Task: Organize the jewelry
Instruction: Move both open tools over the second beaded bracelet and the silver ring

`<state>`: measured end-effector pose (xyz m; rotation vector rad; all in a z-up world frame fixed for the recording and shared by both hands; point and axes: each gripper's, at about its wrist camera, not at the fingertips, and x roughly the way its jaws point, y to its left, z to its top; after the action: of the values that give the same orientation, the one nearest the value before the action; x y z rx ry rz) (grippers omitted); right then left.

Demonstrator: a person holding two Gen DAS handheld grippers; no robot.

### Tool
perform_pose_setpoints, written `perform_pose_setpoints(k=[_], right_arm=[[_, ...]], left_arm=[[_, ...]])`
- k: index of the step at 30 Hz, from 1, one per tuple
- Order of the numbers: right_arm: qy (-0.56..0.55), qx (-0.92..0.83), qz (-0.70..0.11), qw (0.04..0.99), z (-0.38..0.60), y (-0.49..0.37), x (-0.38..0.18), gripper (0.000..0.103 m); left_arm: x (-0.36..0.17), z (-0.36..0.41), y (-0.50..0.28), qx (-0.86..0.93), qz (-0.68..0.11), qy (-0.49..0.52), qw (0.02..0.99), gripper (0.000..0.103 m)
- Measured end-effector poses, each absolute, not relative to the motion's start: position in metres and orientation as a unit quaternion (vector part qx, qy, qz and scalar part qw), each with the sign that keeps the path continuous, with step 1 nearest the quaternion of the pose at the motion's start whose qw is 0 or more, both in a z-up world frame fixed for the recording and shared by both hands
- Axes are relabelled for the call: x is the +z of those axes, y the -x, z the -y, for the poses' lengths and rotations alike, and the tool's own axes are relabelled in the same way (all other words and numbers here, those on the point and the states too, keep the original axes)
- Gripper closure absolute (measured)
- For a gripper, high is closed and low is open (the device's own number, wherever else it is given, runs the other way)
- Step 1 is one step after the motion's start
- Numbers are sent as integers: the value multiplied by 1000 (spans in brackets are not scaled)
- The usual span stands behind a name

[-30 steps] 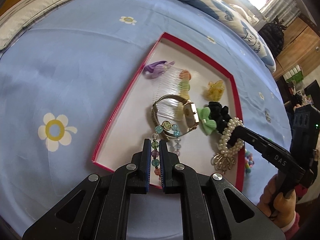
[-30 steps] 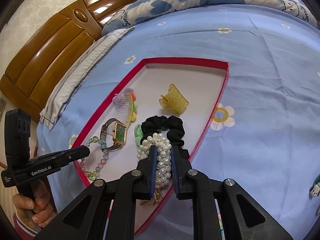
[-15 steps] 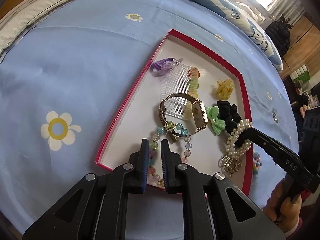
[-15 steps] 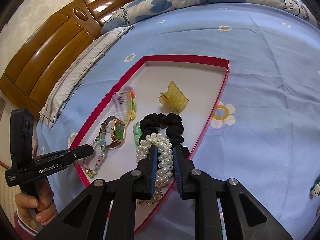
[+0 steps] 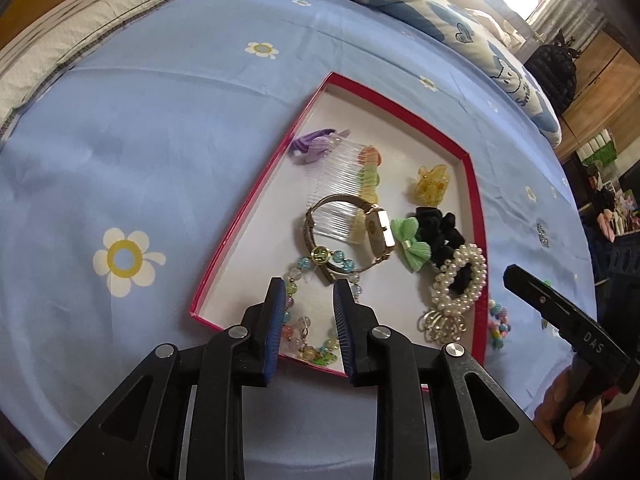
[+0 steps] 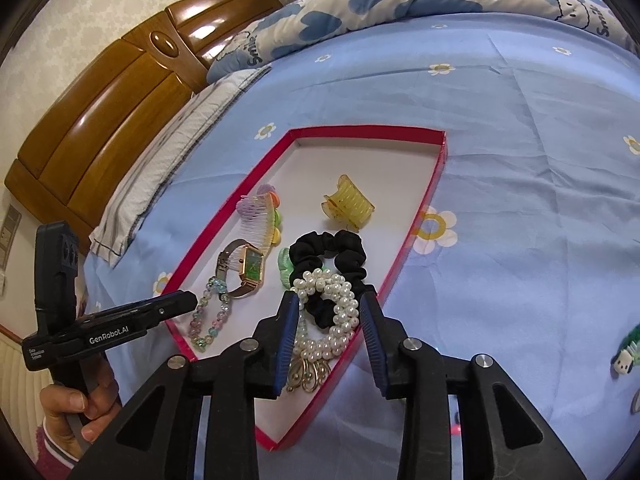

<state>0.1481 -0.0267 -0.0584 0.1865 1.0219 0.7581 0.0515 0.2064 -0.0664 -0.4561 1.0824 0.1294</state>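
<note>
A red-rimmed white tray (image 5: 256, 196) (image 6: 360, 132) lies on the blue bedspread. In it are a pastel bead bracelet (image 5: 308, 336) (image 6: 210, 320), a gold watch (image 5: 378, 228) (image 6: 250, 268), a clear comb (image 5: 340, 184), a yellow claw clip (image 6: 348, 204), a black scrunchie (image 6: 332, 248), a green bow (image 5: 412, 240) and a pearl bracelet (image 5: 460, 284) (image 6: 336, 320). My left gripper (image 5: 306, 292) is open and empty above the bead bracelet. My right gripper (image 6: 330, 308) is open and empty above the pearl bracelet.
A small colourful bead piece (image 5: 498, 320) lies on the bedspread just outside the tray's right rim. A green-and-white hair clip (image 6: 626, 350) lies on the bedspread at the right. A wooden headboard (image 6: 100, 120) and pillows (image 6: 360, 0) bound the far side.
Both grippers have opened and let go: the left released the bead bracelet, the right released the pearl bracelet, and both pulled back a little. Both bracelets now lie in the tray.
</note>
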Motion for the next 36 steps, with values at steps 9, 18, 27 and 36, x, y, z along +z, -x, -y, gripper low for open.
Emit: perform_pose_setpoints(k=[9, 18, 27, 36], right_arm=[[-124, 319, -465, 817, 83, -137, -51, 60], [-156, 257, -465, 833, 157, -125, -59, 59], [-187, 206, -471, 837, 213, -116, -74, 57], [-200, 178, -466, 843, 243, -116, -79, 56]], left_arm=[[-50, -179, -46, 39, -503, 209, 838, 78], [-36, -134, -48, -5, -504, 188, 843, 76], [-35, -82, -54, -51, -516, 161, 840, 66], [-35, -38, -62, -87, -528, 130, 835, 65]])
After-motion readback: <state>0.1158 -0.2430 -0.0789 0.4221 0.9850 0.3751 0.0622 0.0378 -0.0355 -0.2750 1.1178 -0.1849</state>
